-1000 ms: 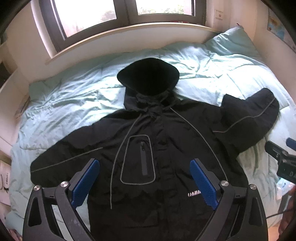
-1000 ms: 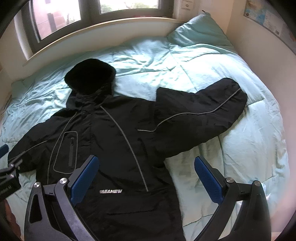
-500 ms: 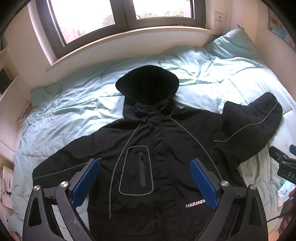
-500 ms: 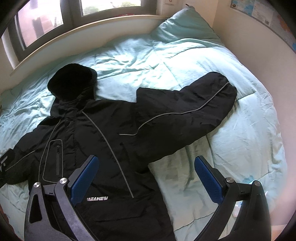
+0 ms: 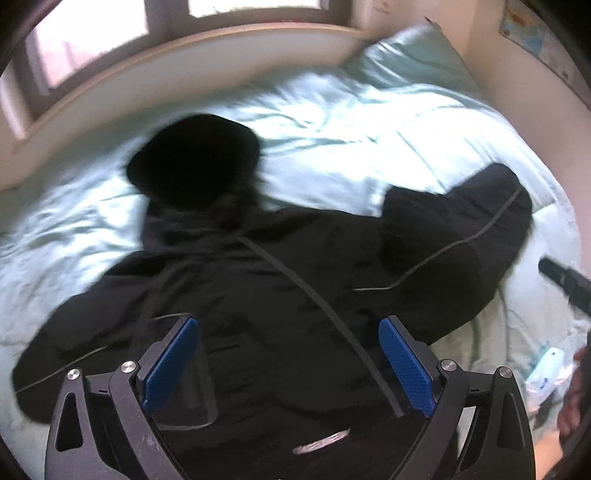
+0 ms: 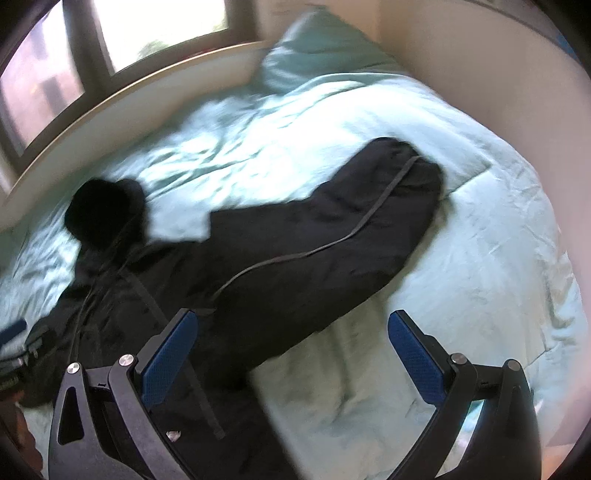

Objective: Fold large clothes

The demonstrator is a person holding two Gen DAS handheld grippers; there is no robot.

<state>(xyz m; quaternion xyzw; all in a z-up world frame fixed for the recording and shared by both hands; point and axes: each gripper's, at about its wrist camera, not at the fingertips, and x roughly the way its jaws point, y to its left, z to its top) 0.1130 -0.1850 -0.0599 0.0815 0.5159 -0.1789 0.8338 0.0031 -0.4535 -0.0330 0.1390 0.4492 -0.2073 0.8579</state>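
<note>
Left wrist view shows the black hooded padded jacket [image 5: 280,295] spread flat, front up, on the pale mint quilted duvet [image 5: 369,122], hood toward the far window [image 5: 92,48]. The left gripper [image 5: 288,363] hangs over its chest, blue pads wide apart, holding nothing. The right gripper [image 6: 291,362] is just as wide and empty, near the jacket's right sleeve [image 6: 332,236].

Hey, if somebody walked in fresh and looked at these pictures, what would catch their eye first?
A big black hooded jacket spread flat, front up, on a pale mint duvet fills the middle. Its hood points toward the window, and one sleeve stretches out toward the wall. Both grippers, left and right, hang open above it, holding nothing.
</note>
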